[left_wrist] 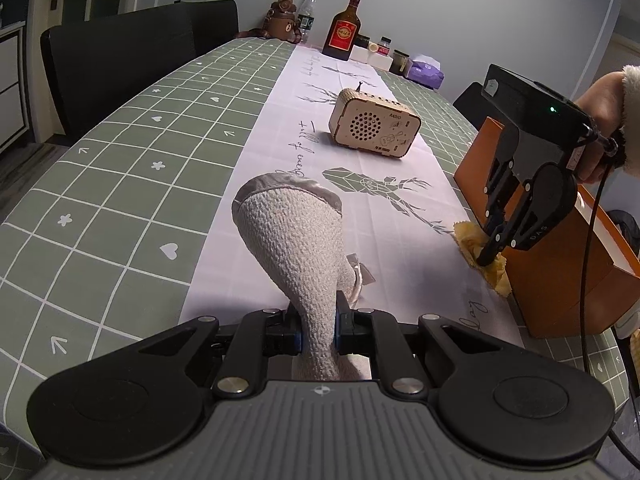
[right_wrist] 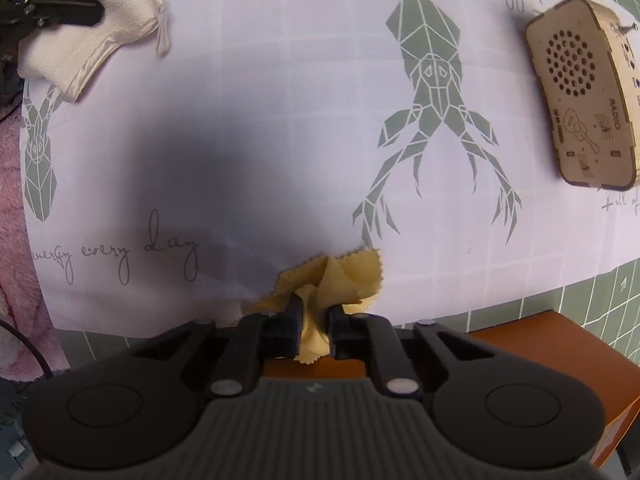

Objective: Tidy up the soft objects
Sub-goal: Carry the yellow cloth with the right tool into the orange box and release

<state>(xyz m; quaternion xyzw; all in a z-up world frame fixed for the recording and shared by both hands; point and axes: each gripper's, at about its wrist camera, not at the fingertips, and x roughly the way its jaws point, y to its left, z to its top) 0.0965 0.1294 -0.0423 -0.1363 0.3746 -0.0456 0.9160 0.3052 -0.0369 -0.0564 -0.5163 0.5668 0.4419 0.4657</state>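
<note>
Left hand-held gripper [left_wrist: 319, 334] clamped tight on a cream textured cloth pouch [left_wrist: 294, 240]. Pouch held by its narrow end, long axis running away from the gripper and up, wide grey-trimmed end [left_wrist: 280, 186] pointing toward the far side of the desk [left_wrist: 120, 168]. Pouch is lifted off the cloth runner [left_wrist: 280, 92], small tag hanging at its side. In the right wrist view the same pouch [right_wrist: 86, 40] sits top left with a black finger [right_wrist: 66, 12] across it.

Right hand-held gripper [right_wrist: 314, 322] points straight down, jaws narrow, pinching a crumpled yellow cloth [right_wrist: 340, 276] with zigzag-cut edges. Cloth is bunched up between the pads, no clear long axis, loose corners fanning out away from the gripper. It lies on the near edge of the runner, touching the desk, just beside the orange box [left_wrist: 560, 280]. From the left wrist view the right hand-held gripper [left_wrist: 490, 254] stands on the yellow cloth [left_wrist: 472, 240] right in front of the box wall; a hand [left_wrist: 600, 120] in a fluffy white sleeve holds it.

Orange box is open-topped with a pale inner lining; inside not visible, cannot tell contents.

Wooden radio [left_wrist: 374, 122] sits on the runner further out, well apart from both cloths. Bottles and jars at the far end of the desk, including an amber bottle [left_wrist: 346, 28].
</note>
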